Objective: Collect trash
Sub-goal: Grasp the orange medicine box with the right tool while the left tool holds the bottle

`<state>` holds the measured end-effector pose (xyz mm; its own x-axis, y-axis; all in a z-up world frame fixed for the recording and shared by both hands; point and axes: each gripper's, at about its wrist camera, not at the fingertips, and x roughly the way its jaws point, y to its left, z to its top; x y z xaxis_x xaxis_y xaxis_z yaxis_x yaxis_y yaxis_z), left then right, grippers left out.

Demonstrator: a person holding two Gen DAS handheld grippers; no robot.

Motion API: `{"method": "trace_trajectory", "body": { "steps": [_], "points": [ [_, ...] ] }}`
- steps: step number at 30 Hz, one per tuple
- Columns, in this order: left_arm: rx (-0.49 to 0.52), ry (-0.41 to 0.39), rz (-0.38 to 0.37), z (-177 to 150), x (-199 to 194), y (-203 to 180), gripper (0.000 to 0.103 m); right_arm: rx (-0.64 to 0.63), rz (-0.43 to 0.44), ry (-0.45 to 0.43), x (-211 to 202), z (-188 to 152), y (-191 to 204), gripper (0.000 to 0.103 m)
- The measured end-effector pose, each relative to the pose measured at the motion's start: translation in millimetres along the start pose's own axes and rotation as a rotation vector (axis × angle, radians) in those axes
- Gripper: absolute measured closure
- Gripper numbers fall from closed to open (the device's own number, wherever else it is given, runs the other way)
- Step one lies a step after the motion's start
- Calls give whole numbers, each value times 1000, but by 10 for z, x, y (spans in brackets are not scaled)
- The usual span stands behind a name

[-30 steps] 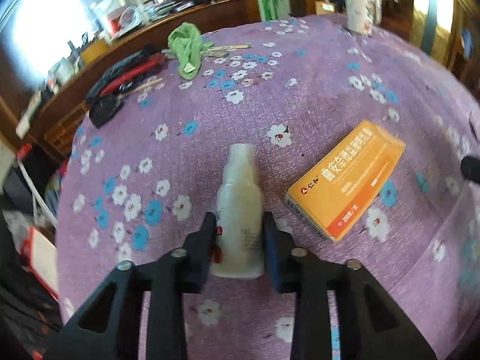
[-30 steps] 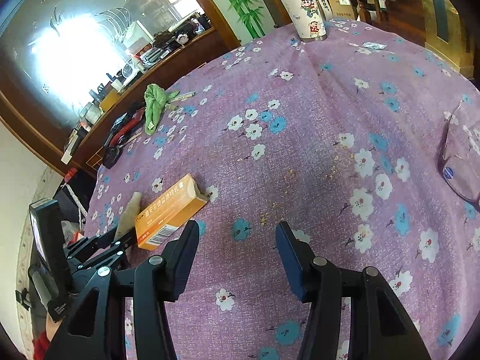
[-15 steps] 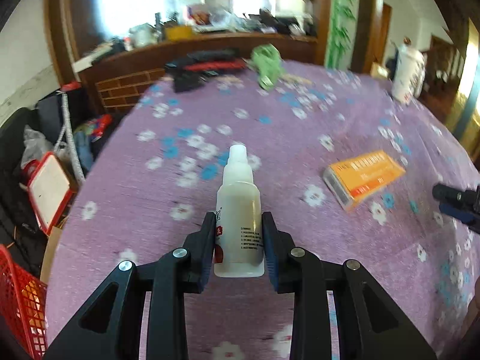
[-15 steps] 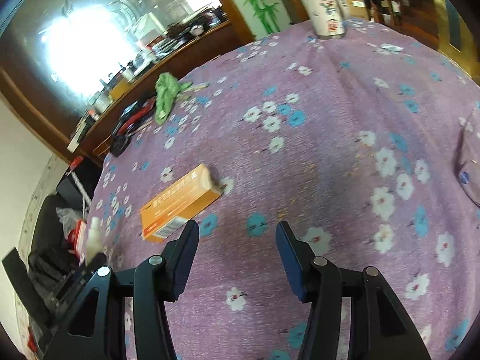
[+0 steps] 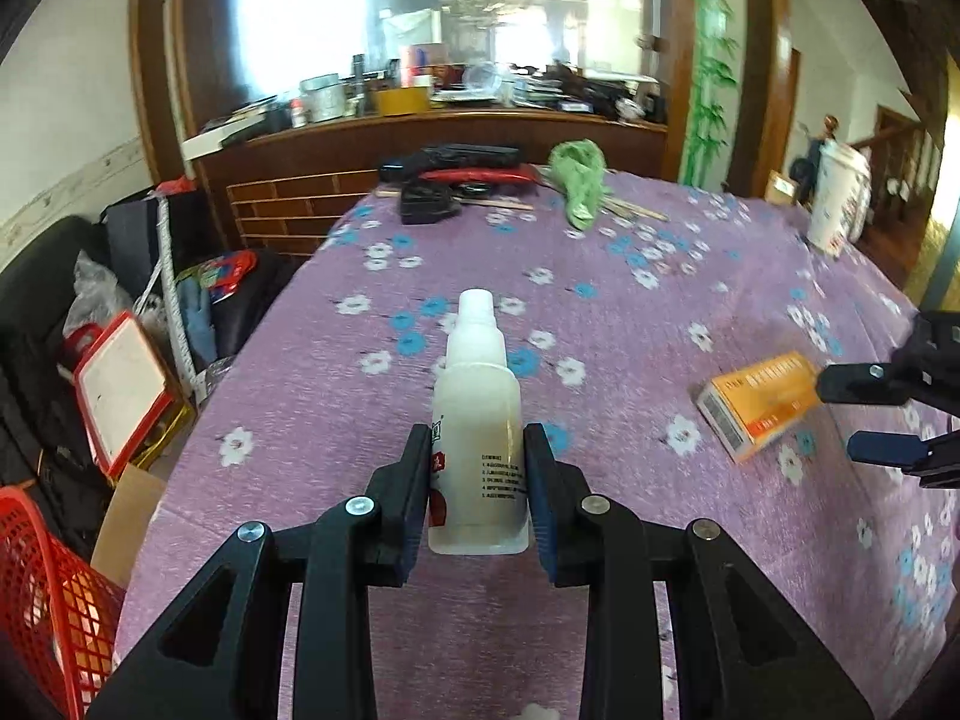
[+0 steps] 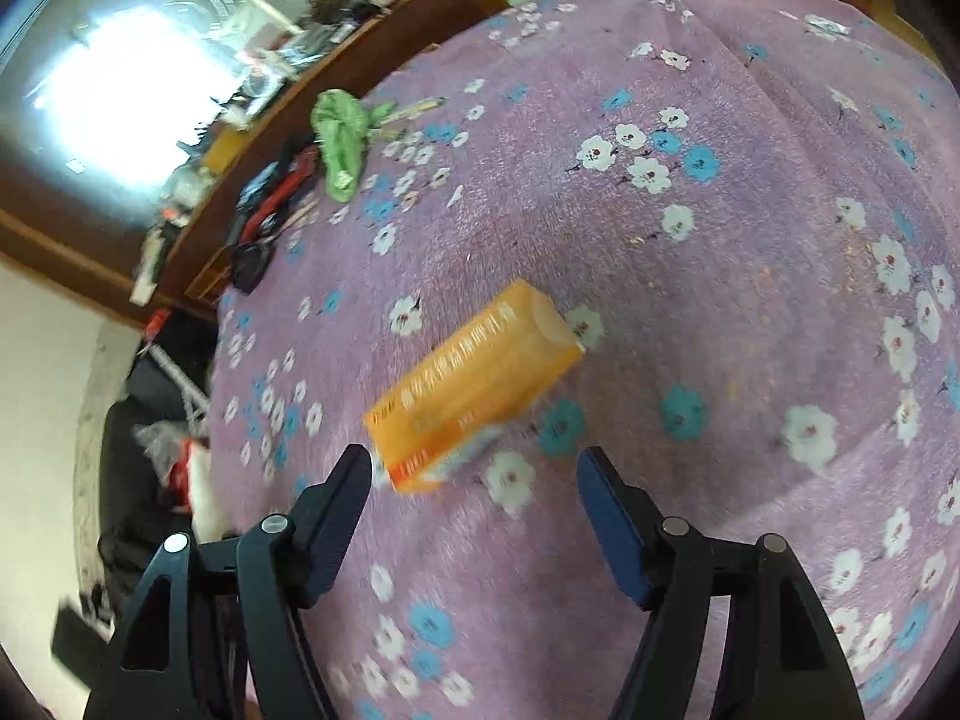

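My left gripper is shut on a small white plastic bottle and holds it above the purple flowered tablecloth. An orange box lies on the cloth; it also shows in the left wrist view. My right gripper is open, its fingertips just short of the box's near end. In the left wrist view the right gripper shows at the right edge, beside the box.
A red mesh basket stands on the floor at lower left beside bags and a red-framed board. A green cloth, black and red tools and a white cup sit at the table's far side.
My left gripper lifted the bottle off the cloth and swung left toward the table's edge. My right gripper moved closer to the orange box.
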<state>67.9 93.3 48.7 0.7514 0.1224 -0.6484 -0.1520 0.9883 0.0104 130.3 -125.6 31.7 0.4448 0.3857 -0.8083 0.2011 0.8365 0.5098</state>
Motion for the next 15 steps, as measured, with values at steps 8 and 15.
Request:
{"method": "trace_trajectory", "body": {
  "steps": [8, 15],
  "points": [
    [-51, 12, -14, 32, 19, 130, 74, -48, -219, 34, 406, 282, 451, 28],
    [-63, 23, -25, 39, 27, 144, 74, -321, -369, 46, 543, 140, 612, 26]
  ]
}}
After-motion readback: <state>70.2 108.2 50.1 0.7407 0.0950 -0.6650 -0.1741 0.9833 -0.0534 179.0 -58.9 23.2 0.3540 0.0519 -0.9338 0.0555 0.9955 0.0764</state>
